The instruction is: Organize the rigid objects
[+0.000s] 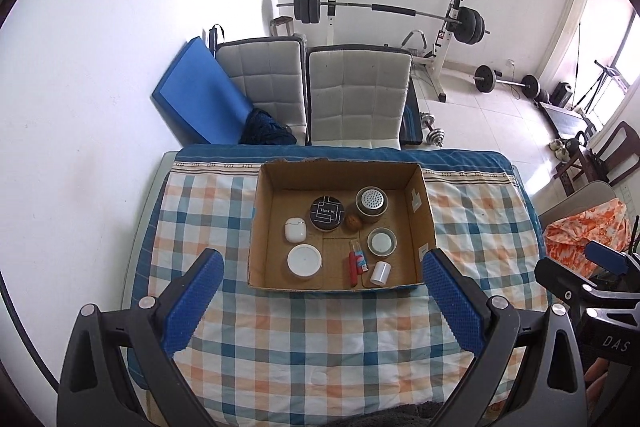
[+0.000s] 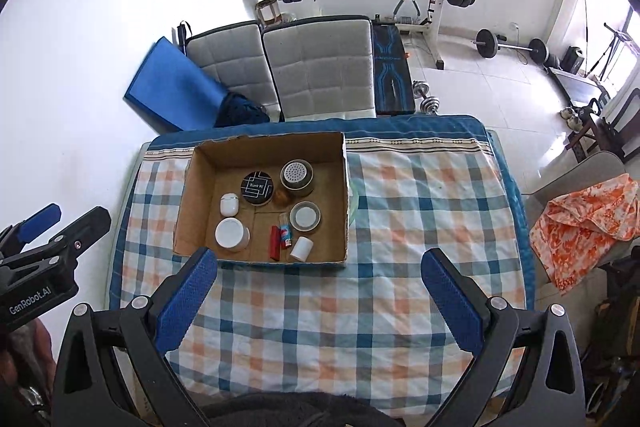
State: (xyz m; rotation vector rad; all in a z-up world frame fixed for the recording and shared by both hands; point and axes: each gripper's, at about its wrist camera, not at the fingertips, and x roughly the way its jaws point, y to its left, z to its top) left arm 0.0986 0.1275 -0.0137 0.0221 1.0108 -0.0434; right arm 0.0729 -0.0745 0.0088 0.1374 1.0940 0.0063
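Seemingly the sorting is finished — every small object sits inside the cardboard box point(image 1: 340, 227) on the checked cloth point(image 1: 320, 339). Left gripper point(image 1: 322, 295) and right gripper point(image 2: 320, 291) hover wide open, empty — only withdrawal remains.

A cardboard box point(image 1: 420, 195) sits on the checked cloth point(image 1: 312, 339) covering the counter. Inside lie a black tin point(image 1: 326, 213), a perforated-top jar point(image 1: 372, 202), a white case point(image 1: 295, 229), a white lid point(image 1: 304, 260), a red lighter point(image 1: 353, 269) and a white cylinder point(image 1: 380, 273). The left gripper point(image 1: 320, 303) hovers near, blue fingers point(image 1: 194, 307) spread wide and empty.
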